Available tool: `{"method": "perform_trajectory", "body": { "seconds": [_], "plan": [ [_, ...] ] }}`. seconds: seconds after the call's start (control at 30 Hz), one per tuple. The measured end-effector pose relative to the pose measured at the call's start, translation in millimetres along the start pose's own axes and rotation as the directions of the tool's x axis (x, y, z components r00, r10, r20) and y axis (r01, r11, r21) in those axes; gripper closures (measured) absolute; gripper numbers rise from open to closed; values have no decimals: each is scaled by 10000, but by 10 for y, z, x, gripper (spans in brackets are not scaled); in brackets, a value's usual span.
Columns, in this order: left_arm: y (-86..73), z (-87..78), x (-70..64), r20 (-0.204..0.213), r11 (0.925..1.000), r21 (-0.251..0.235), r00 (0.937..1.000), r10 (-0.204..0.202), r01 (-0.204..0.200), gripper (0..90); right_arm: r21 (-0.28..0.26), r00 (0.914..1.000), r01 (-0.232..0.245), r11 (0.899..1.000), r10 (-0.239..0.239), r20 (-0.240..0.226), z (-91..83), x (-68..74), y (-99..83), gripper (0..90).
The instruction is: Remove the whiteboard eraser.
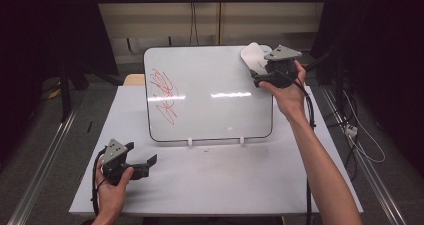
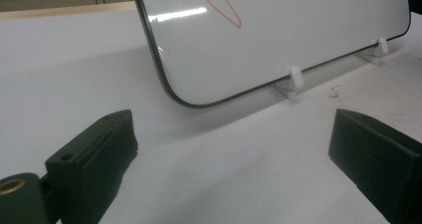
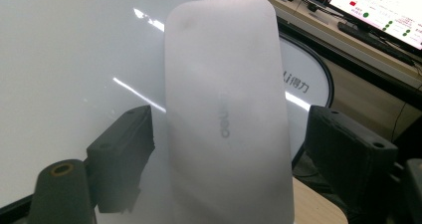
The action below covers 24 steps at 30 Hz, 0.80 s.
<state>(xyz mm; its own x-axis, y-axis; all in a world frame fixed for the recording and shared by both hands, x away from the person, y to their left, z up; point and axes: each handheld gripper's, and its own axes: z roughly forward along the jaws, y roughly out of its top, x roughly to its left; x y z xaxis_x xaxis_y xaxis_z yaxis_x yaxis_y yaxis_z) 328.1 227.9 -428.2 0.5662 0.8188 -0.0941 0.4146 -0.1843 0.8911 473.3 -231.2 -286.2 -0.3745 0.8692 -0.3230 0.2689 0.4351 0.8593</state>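
Note:
A whiteboard [image 1: 210,95] leans back on two white clip feet [image 1: 190,142] on the white table. A red scribble [image 1: 165,95] marks its left part. My right gripper [image 1: 260,77] is at the board's top right corner, shut on a white eraser [image 1: 252,55] that sticks up past its jaws. In the right gripper view the eraser [image 3: 226,109] stands between both jaws in front of the whiteboard [image 3: 74,45]. My left gripper [image 1: 141,153] rests open on the table below the board's lower left corner. Nothing lies between its jaws [image 2: 234,139], and the whiteboard [image 2: 278,35] rises just ahead.
The bare white table [image 1: 225,185] stretches in front of the board. Black frame posts stand at both sides, and cables [image 1: 360,140] lie on the floor at the right. Behind the board a computer monitor [image 3: 383,10] sits on a desk.

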Motion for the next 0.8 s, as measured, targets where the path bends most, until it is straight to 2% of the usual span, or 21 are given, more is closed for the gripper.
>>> {"method": "perform_trajectory", "body": {
  "seconds": [0.2,0.27,0.33,0.43,0.5,0.8],
  "plan": [
    [-3,0,7,1,10000,30,10000,-18,18,46,235,9996,271,9994,-271,7,142,40,19,257],
    [-3,3,10,-4,10000,53,10000,-3,3,46,273,9994,334,9991,-336,51,155,51,17,249],
    [-2,3,5,12,10000,39,10000,-14,14,46,384,9981,563,9977,-572,229,184,71,17,257],
    [-1,5,4,20,10000,57,10000,26,-26,46,471,9978,578,9972,-592,294,197,75,23,271],
    [-1,4,4,29,10000,61,10000,22,-22,46,665,9961,745,9950,-774,417,210,81,32,305],
    [-3,-3,6,32,10000,8,10000,0,0,46,870,9949,807,9929,-855,529,214,94,50,313]
  ]
}}
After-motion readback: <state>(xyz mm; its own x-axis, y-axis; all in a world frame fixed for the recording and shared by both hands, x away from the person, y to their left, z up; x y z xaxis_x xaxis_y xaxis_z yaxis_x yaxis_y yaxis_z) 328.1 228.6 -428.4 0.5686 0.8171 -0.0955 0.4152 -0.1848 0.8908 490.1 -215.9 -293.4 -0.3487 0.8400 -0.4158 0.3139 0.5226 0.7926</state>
